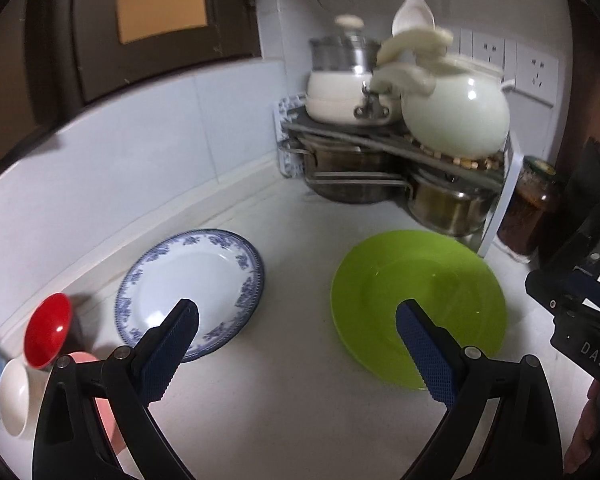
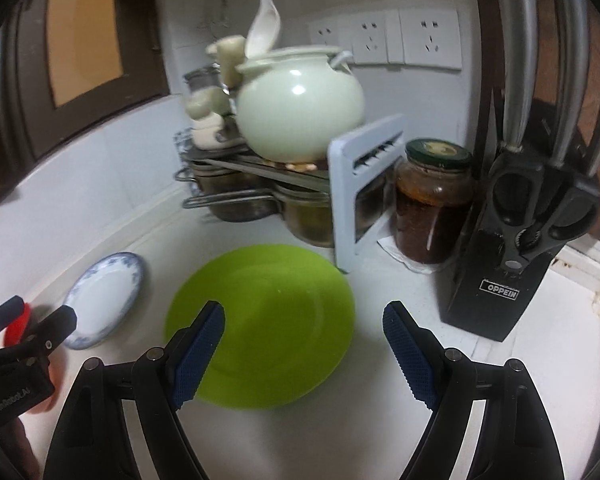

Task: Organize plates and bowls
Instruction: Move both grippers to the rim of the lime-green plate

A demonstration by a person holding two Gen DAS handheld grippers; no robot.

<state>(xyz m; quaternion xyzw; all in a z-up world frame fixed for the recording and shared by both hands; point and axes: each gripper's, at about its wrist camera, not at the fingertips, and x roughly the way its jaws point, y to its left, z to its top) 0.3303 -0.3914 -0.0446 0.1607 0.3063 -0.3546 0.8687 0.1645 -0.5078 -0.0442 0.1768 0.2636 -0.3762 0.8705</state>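
- Left gripper [image 1: 296, 320] spread wide, empty — above bare counter [image 1: 284, 400] between blue-rimmed plate [image 1: 192, 292] and green plate [image 1: 418, 304].
- Right gripper [image 2: 304, 320] likewise agape, empty, its left finger over the green plate — judged lining up to grasp it.
- Red bowl [image 1: 46, 330] left of the blue-rimmed plate.

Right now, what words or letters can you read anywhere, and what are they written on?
"OPPEIN": white label on the black knife block, right wrist view.
"DAS": white letters on the right tongs' black body, seen at the left wrist view's right edge; cut off there, so it may be part of a longer word.
Pale lettering on the left tongs' body, in the right wrist view: too blurred to read.
The jar shows no readable label.
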